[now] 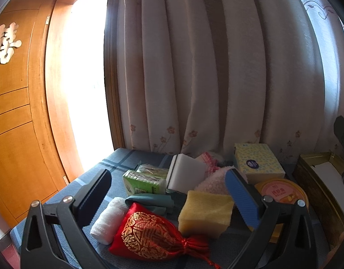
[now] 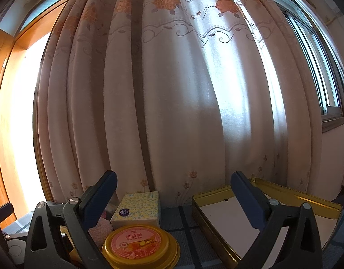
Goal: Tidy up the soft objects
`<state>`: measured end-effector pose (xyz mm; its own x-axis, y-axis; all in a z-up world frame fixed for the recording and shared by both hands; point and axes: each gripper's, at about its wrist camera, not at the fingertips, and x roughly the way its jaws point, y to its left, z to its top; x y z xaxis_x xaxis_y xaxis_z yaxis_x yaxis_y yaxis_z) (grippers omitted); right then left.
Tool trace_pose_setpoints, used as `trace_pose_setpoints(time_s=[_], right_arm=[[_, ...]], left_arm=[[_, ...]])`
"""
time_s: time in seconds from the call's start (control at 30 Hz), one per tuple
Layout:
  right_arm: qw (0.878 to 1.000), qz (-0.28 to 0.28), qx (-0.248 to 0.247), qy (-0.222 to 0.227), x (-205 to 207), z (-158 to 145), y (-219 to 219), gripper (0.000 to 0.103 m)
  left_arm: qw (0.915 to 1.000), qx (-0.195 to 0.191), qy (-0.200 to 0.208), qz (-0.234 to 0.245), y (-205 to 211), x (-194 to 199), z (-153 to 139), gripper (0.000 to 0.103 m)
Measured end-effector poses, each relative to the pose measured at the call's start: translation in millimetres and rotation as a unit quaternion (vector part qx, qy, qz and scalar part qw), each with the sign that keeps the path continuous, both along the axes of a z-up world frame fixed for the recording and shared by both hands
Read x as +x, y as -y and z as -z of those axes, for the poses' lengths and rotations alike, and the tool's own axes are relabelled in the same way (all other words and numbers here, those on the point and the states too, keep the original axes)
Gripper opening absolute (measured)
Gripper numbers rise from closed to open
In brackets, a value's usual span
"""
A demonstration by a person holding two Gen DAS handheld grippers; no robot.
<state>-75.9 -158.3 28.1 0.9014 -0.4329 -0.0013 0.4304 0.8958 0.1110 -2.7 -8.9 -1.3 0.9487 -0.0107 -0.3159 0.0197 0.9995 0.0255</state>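
one towel roll (image 1: 107, 220), one red pouch (image 1: 149, 235) and one sponge (image 1: 204, 213) lie between the wide-open, empty left tongs (image 1: 169, 186); one tin (image 2: 140, 245) sits between the wide-open, empty right tongs (image 2: 174, 188); one tray (image 2: 230, 219) at right

Left gripper (image 1: 169, 192): jaws spread wide, nothing between the fingers; both fingers (image 1: 94, 198) extend forward and slightly upward from black triangular linkages, with the right pad showing blue in the light. Right gripper (image 2: 174, 197): jaws likewise wide apart and empty, its dark fingers (image 2: 247, 198) angled outward, the linkages symmetrical. A small black part of the right gripper is visible at the right edge of the left wrist view.
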Motion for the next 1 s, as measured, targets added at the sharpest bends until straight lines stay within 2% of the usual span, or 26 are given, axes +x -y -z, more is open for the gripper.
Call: trace_pose_setpoints(time_s=[0.63,0.77,0.87,1.0], right_arm=[[1.000,0.003,-0.008,0.009,-4,1,-3,0.102],[1.000,0.002,-0.007,0.007,-4,0,-2,0.102],[1.000,-0.004,-0.003,0.006,-4,0,-1,0.102],[1.000,-0.010,0.012,-0.001,-2,1,3,0.102]], left_arm=[[0.9998,-0.008,-0.014,0.009,-4,-4,-1,0.103],[0.9994,-0.010,-0.027,0.019,-5,-4,1,0.102],[0.9987,-0.016,-0.038,0.030,-14,-8,2,0.102],[0.9987,-0.011,-0.046,0.020,-33,-14,3,0.103]])
